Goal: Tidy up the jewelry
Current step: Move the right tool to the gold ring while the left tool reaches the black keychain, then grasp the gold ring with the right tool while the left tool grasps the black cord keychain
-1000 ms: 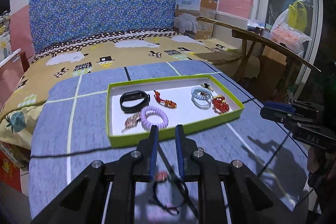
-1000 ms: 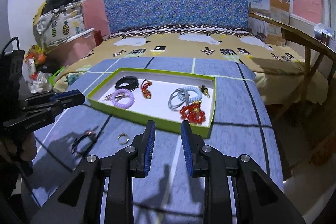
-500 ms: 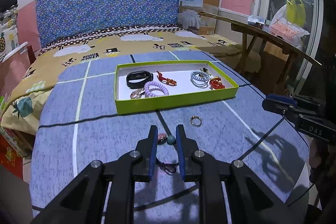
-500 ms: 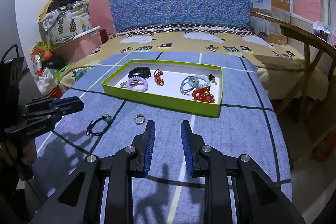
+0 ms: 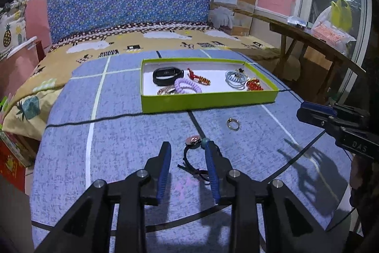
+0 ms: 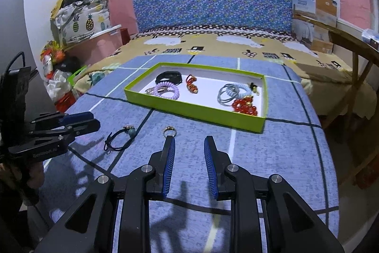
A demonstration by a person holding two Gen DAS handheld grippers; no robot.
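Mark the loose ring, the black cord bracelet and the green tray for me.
ring [image 6: 169,131]: right wrist view, on its band.
black cord bracelet [image 5: 189,150]: left wrist view, on the cord loop.
green tray [image 5: 208,101]: left wrist view, near wall.

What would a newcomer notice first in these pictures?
First, the lime-green tray on the blue bedspread, filled with hair ties and bracelets. Next, two pieces lying in front of it: a black cord bracelet between the fingers of the open left claw, and a ring just ahead of the open right claw.
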